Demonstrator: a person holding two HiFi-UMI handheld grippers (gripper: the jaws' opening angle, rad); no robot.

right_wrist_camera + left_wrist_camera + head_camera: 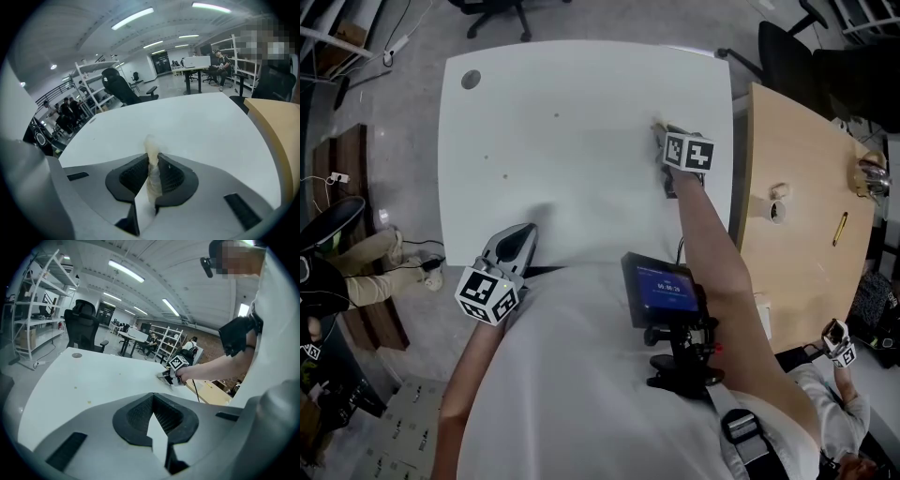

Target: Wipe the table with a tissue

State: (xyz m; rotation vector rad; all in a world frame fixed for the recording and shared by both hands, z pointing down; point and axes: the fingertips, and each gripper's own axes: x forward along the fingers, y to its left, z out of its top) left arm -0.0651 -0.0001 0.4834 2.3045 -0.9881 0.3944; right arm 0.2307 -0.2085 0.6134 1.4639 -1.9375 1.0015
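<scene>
Head view: I am stretching my right gripper (pixel 664 136) out near the counter's (pixel 581 84) right edge, my left gripper (pixel 520 242) hovering at its near edge. Left gripper view: my jaws are meeting, empty. Right gripper view: my jaws are pinching the tissue (pixel 150 152).

Bright, even light from ceiling strips (pixel 125 271), faint soft shadow by the left tool (pixel 523 232) on the white counter (pixel 581 112), both tool views fisheye-bent with dark vignetted corners, tissue (pixel 151 154) tip blurred.

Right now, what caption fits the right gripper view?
Right gripper shut on a tissue at the white table.
</scene>
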